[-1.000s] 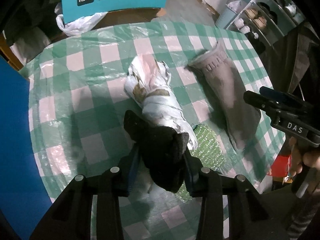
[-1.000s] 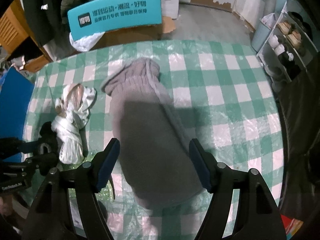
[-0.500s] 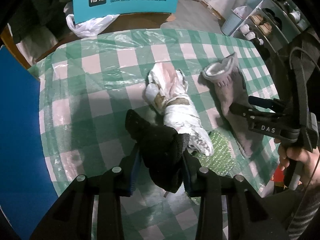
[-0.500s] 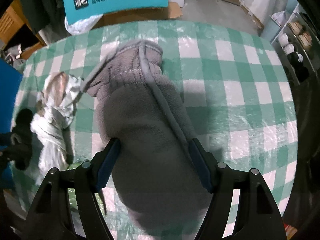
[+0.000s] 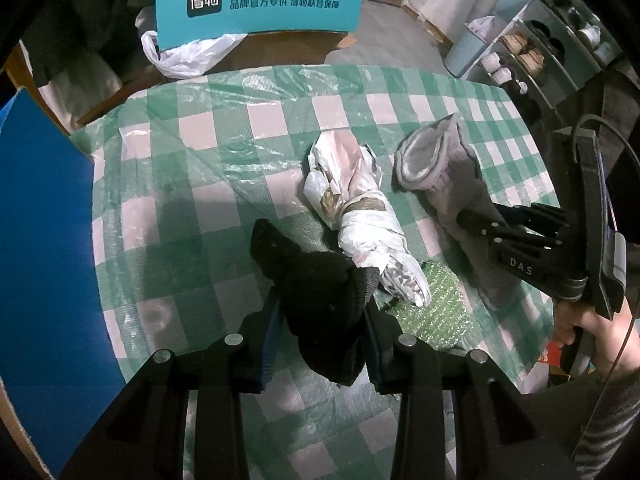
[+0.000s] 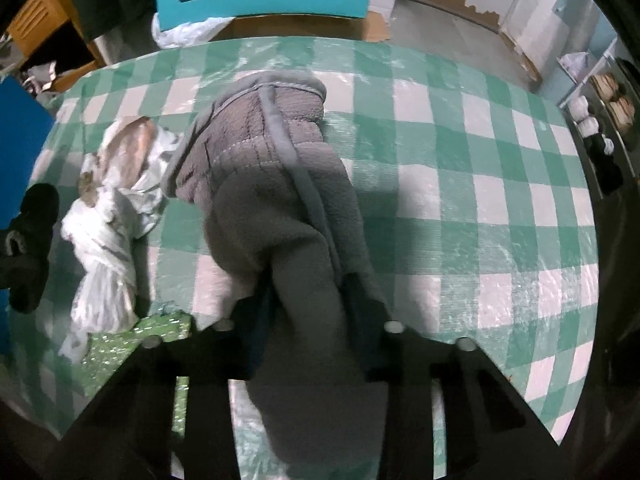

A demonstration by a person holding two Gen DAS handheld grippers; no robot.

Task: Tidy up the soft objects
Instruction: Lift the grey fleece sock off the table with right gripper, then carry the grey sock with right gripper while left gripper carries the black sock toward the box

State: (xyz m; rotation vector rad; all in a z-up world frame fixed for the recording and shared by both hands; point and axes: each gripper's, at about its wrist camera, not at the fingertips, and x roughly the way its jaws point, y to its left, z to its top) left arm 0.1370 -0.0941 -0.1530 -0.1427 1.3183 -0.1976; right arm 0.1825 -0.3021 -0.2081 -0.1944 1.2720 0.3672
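Observation:
My left gripper (image 5: pixel 323 312) is shut on a black knitted sock (image 5: pixel 316 280), held just above the green-checked tablecloth (image 5: pixel 180 200). Beside it lies a white rolled cloth bundle (image 5: pixel 360 216). My right gripper (image 6: pixel 308 300) points down over the toe half of a grey fleece sock (image 6: pixel 272 184), and its jaws are closing with the fabric pinched between the pads. The left wrist view shows that right gripper (image 5: pixel 472 220) on the grey fleece sock (image 5: pixel 444 176), whose open cuff points away. The black sock (image 6: pixel 28 240) and white bundle (image 6: pixel 108 232) lie to the left.
A green glittery patch (image 5: pixel 432 304) lies under the bundle's near end. A blue panel (image 5: pixel 40 240) stands along the table's left side. Behind the table are a teal printed box (image 5: pixel 260 0) and a white plastic bag (image 5: pixel 188 52). Shelves (image 5: pixel 540 48) stand at right. A hand (image 5: pixel 600 332) holds the right gripper.
The right gripper sank onto the grey fleece sock and its jaws came together on it, bunching the fabric. The left gripper stayed put with the black sock.

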